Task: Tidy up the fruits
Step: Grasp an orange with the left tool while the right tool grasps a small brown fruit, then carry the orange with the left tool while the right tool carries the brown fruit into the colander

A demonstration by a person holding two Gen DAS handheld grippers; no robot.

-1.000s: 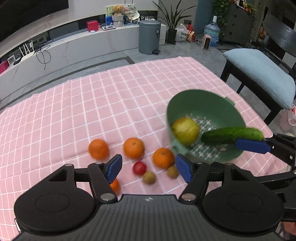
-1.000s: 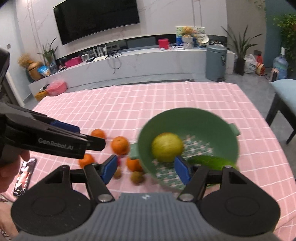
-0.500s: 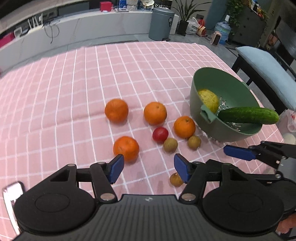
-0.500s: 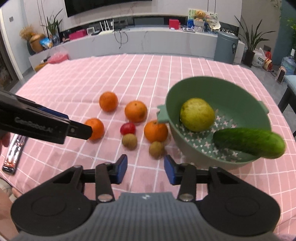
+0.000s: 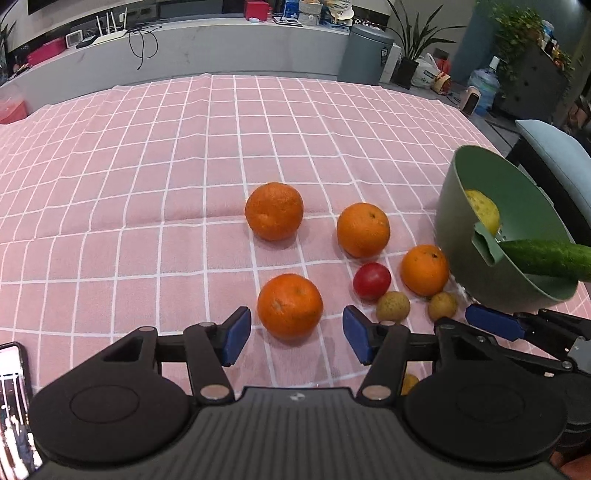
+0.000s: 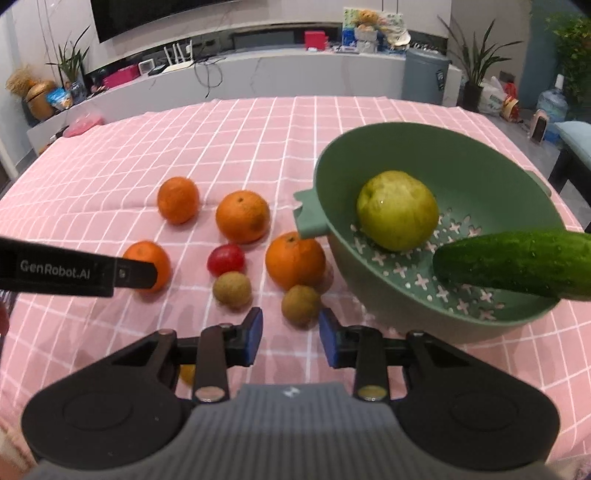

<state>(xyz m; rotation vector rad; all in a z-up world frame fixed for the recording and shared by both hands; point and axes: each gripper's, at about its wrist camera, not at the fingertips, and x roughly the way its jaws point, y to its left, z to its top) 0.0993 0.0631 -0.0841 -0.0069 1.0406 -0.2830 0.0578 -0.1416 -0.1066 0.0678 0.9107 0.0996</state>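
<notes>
Currently at approach: left gripper (image 5: 296, 334) jaws, closing, bracket an orange (image 5: 290, 305) left of the colander (image 6: 476, 173); right gripper (image 6: 290, 336) jaws, closing empty, need the brown fruit (image 6: 301, 305)

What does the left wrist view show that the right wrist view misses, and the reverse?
Left wrist only: a phone at the bottom left edge. Right wrist only: the colander's perforated floor, the whole pale green fruit inside it, and a TV on the wall. Both: four oranges, the red fruit, the cucumber across the rim, and the pink checked cloth.
</notes>
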